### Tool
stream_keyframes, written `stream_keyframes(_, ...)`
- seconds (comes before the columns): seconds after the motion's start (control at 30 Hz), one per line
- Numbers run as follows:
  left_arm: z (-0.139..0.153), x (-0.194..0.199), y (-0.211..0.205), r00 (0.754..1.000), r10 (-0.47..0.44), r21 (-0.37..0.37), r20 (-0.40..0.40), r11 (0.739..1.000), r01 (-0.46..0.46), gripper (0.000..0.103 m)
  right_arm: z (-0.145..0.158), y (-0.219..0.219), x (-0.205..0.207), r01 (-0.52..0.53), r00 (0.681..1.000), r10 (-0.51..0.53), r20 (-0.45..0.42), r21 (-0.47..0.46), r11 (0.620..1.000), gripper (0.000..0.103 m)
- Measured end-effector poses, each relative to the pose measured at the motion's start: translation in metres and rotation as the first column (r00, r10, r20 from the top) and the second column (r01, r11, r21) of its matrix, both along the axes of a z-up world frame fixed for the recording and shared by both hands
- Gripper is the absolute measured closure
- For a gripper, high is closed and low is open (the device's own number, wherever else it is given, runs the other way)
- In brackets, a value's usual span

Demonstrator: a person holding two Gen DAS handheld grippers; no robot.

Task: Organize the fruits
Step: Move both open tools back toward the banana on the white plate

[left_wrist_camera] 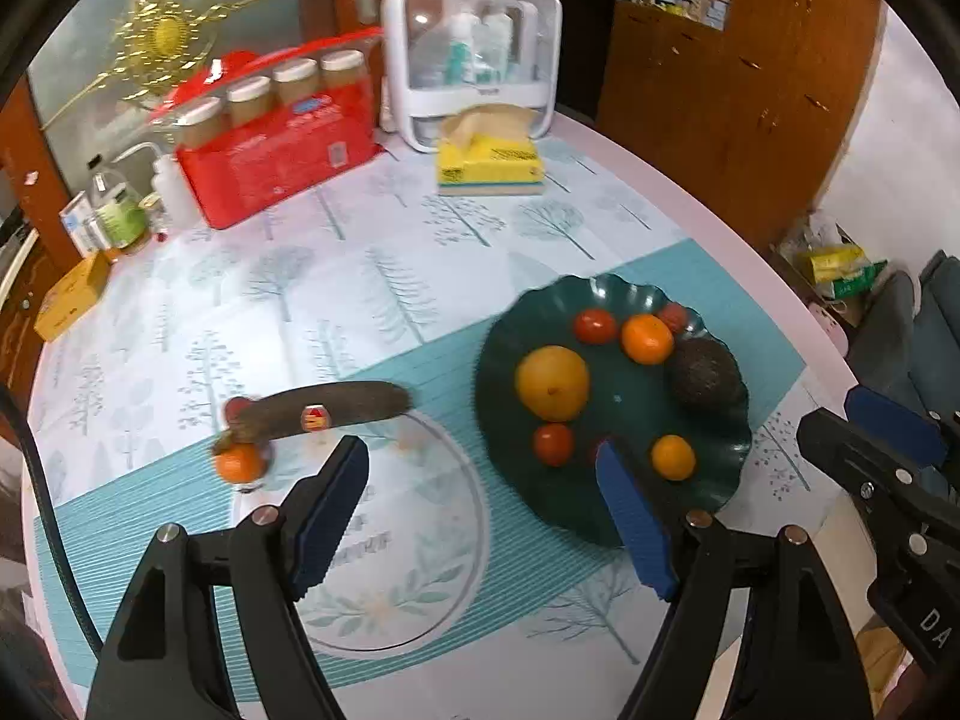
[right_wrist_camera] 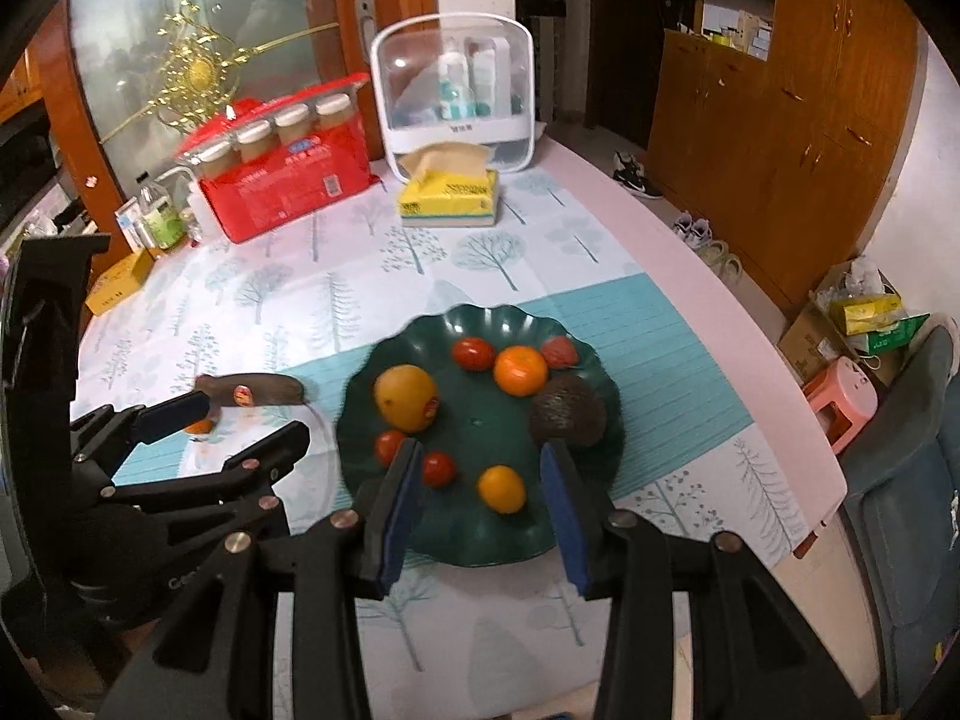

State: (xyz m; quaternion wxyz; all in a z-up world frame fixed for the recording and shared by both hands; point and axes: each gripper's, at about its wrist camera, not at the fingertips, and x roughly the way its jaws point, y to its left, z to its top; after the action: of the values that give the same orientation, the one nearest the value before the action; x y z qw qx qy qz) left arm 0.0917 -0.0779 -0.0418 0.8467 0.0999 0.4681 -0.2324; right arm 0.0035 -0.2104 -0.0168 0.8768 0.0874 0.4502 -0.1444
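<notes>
Home dining room, wood cabinets behind, round bench point(left_wrist_camera: 372, 276) under a tree-print cloth with teal stripes. At the back: red jar pack point(left_wrist_camera: 282, 156), white clear-lidded organizer point(left_wrist_camera: 474, 60), yellow tissue pack point(left_wrist_camera: 489, 165). None of it is in my way.

Dark green scalloped plate point(right_wrist_camera: 480, 420) sits right of centre and already holds most fruit: big yellow orange point(right_wrist_camera: 405, 396), avocado point(right_wrist_camera: 567, 411), two mandarins, several small red fruits. Outside the plate to the left lies a darkened, overripe banana point(left_wrist_camera: 324, 411), with a mandarin point(left_wrist_camera: 240, 462) touching its left end and a small red fruit point(left_wrist_camera: 239, 407) just behind. Those three look left to move, I judge.

My left claw point(left_wrist_camera: 480, 516) is wide open and empty, hovering above the bench between banana and plate. My right claw point(right_wrist_camera: 480, 510) is also open and empty, over the plate's near rim, with a small mandarin point(right_wrist_camera: 502, 487) between its pads but untouched.

Risks, as I judge them:
- The banana looks soft; a hard squeeze could mash it, and an end grip lets it sag or swing.
- Lifting it may nudge the mandarin and the red fruit rolling toward the bench edge.
- The plate is crowded; dropping the banana in could knock round fruit over the low rim.
- The two claws are close, so crossing paths could make them collide.
</notes>
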Motion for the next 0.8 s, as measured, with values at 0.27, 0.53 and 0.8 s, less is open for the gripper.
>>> stream_keyframes(0.27, 0.014, 0.011, 0.042, 0.998, 0.064, 0.031, 0.019, 0.997, -0.065, 0.025, 0.018, 0.039, 0.009, -0.049, 0.998, 0.049, 0.035, -0.021, 0.999, 0.062)
stream_keyframes(0.53, 0.026, 0.028, 0.099, 0.982, 0.176, 0.043, 0.062, 0.983, -0.179, 0.025, 0.031, 0.078, 0.026, -0.126, 0.99, 0.128, 0.053, -0.039, 0.991, 0.062)
stream_keyframes(0.8, 0.028, 0.045, 0.162, 0.956, 0.274, 0.042, 0.1, 0.959, -0.279, 0.025, 0.031, 0.102, 0.048, -0.19, 0.979, 0.188, 0.077, 0.013, 0.982, 0.062)
